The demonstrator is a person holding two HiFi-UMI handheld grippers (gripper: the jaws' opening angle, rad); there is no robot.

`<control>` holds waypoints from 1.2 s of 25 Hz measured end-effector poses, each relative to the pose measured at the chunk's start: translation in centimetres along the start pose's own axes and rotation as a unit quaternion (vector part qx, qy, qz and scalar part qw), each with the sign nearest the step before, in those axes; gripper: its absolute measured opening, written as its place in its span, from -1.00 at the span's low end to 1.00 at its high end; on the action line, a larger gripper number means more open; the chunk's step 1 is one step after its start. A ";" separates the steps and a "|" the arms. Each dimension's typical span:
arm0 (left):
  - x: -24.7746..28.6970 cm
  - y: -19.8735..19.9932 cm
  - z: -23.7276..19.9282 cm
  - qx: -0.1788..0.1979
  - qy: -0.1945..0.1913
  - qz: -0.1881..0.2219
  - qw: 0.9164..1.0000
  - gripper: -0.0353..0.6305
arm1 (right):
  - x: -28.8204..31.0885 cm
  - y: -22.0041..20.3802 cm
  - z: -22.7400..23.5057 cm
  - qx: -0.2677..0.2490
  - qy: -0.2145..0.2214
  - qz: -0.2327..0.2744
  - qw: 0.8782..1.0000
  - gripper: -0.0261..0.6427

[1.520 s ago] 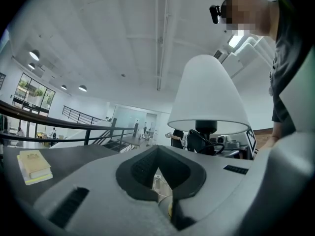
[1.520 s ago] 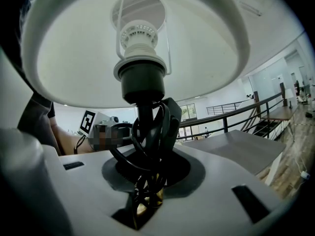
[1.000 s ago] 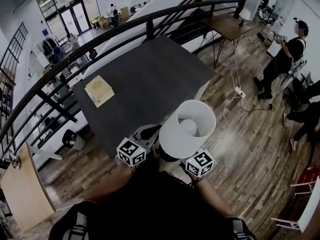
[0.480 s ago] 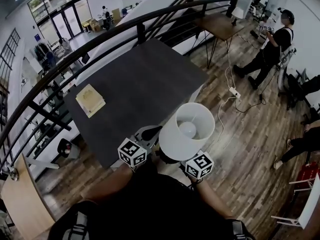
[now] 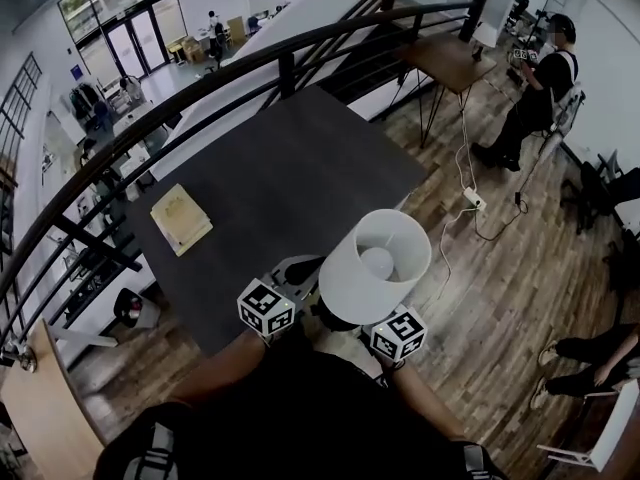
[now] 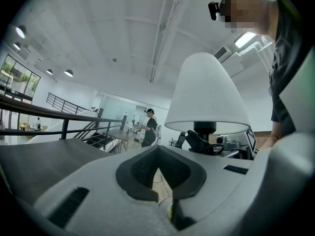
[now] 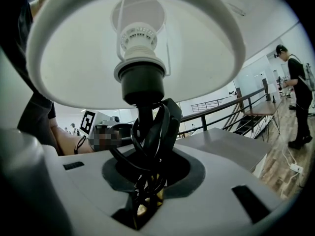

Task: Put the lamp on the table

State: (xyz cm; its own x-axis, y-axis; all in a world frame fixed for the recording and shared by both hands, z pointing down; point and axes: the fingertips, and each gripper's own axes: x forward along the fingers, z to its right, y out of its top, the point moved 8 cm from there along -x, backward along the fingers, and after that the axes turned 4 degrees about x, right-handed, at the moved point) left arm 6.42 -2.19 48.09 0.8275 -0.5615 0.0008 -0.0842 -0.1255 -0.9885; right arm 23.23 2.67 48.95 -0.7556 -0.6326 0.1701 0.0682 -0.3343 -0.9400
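Observation:
A white lamp (image 5: 375, 263) with a cone shade hangs upright over the near right corner of the dark table (image 5: 280, 168). My right gripper (image 7: 147, 167) is shut on its black stem, where the black cord is wound. In the head view the shade hides those jaws; only the marker cube (image 5: 398, 330) shows. The bulb socket and the inside of the shade fill the right gripper view. My left gripper (image 5: 293, 268) sits just left of the lamp at the table's near edge. Its jaws (image 6: 158, 151) are together with nothing between them, and the lamp (image 6: 206, 97) shows to their right.
A tan, book-like block (image 5: 180, 218) lies on the table's left part. A black railing (image 5: 200, 88) curves behind the table above a drop to a lower floor. A power strip (image 5: 470, 200) lies on the wood floor at right. A person (image 5: 535, 83) stands beyond it, near a second table (image 5: 450, 58).
The lamp and both grippers keep almost the same place at the table's near edge. The person at the back right has walked a little to the left.

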 end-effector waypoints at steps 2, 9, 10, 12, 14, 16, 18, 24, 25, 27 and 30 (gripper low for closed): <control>0.3 0.6 -1.9 0.002 0.001 -0.001 1.000 -0.87 | 1.8 0.8 0.7 -0.001 0.002 0.001 1.000 -0.63; -0.2 2.7 -9.4 0.012 0.009 0.003 1.000 -0.87 | 9.1 3.5 2.3 -0.003 0.010 0.007 1.000 -0.63; -0.4 3.0 -10.4 0.013 0.011 0.005 1.000 -0.87 | 10.2 3.9 2.4 -0.004 0.012 0.007 1.000 -0.63; -1.2 3.5 -12.3 0.017 0.016 0.010 1.000 -0.87 | 12.2 4.5 2.4 -0.011 0.015 0.007 1.000 -0.63; -2.0 3.7 -14.0 0.018 0.027 0.016 0.999 -0.87 | 14.0 4.9 2.1 -0.024 0.018 0.005 1.000 -0.63; -2.8 3.9 -15.3 0.015 0.039 0.023 0.999 -0.87 | 15.6 5.1 1.7 -0.034 0.024 0.001 0.999 -0.63; -3.8 3.8 -16.1 0.013 0.048 0.028 0.998 -0.87 | 16.8 5.2 1.3 -0.034 0.036 -0.006 0.999 -0.63; -6.5 3.0 -18.7 -0.004 0.086 0.039 0.996 -0.87 | 20.6 4.9 0.3 -0.034 0.069 -0.032 0.997 -0.63; -6.9 2.8 -18.9 -0.008 0.093 0.040 0.995 -0.87 | 21.0 4.8 0.2 -0.036 0.074 -0.037 0.996 -0.63; -7.5 2.5 -19.3 -0.013 0.107 0.041 0.993 -0.87 | 21.9 4.6 0.0 -0.036 0.087 -0.044 0.995 -0.63; -8.3 2.6 -19.8 -0.012 0.125 0.041 0.991 -0.87 | 23.1 4.7 -0.1 -0.034 0.108 -0.050 0.992 -0.63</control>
State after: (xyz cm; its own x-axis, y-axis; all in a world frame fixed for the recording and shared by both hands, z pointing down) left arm -11.67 -14.07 48.54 0.6537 -0.7557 -0.0397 -0.1624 -0.0889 -0.9827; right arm 5.99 -13.48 48.41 -0.8789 -0.4314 0.2035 -0.0529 -0.3358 -0.9404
